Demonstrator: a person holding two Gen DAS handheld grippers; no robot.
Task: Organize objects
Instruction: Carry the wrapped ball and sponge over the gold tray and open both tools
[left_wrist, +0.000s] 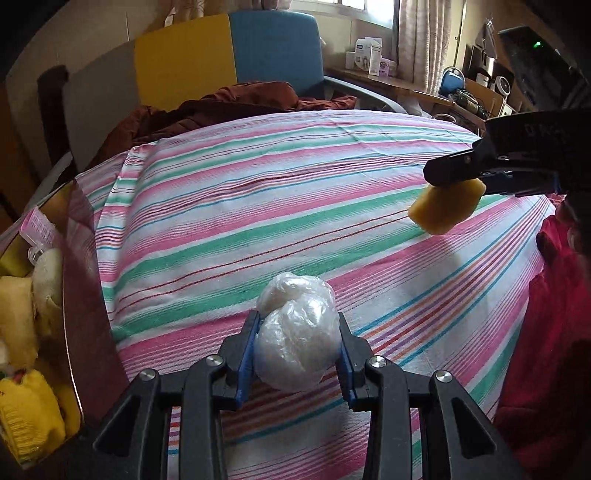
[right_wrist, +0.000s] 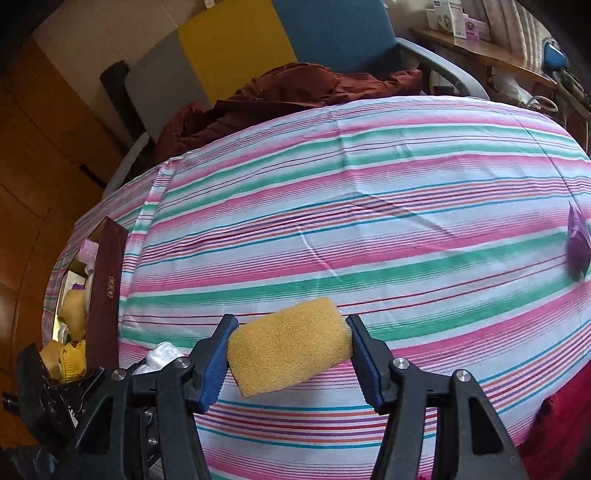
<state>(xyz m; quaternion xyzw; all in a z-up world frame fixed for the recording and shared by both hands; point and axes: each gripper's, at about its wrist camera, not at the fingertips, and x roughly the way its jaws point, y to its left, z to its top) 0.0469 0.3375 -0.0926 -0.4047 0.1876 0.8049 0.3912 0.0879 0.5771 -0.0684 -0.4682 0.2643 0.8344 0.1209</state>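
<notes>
Black finger frames with blue pads fill the bottom of both wrist views. Beyond them, from the largest thing down: the striped bedsheet spreads across nearly the whole frame, soft and yielding, so anything set on it will sink a little rather than slide.

At the left edge sits a dark brown box, open at the top, already holding yellow and cream soft items; it looks like the place the objects are being gathered into. A rumpled brown garment lies at the upper middle, against the bed's headboard.

In the right wrist view, the right gripper is clamped on a yellow sponge at lower centre, pads pressing its two short ends. The sponge is light, porous and squashy; it shows little compression, so the grip looks gentle, and holding it across the ends seems sound.

In the left wrist view, the left gripper is closed on a crumpled clear plastic bag at lower centre, pads against its sides. That bundle is probably very light, slick and springy, so it could squirm out; squeezing its thick middle, as now, is likely safest.

A small purple packet lies at the right edge of the right wrist view, flat and thin, probably best pinched by an edge.
</notes>
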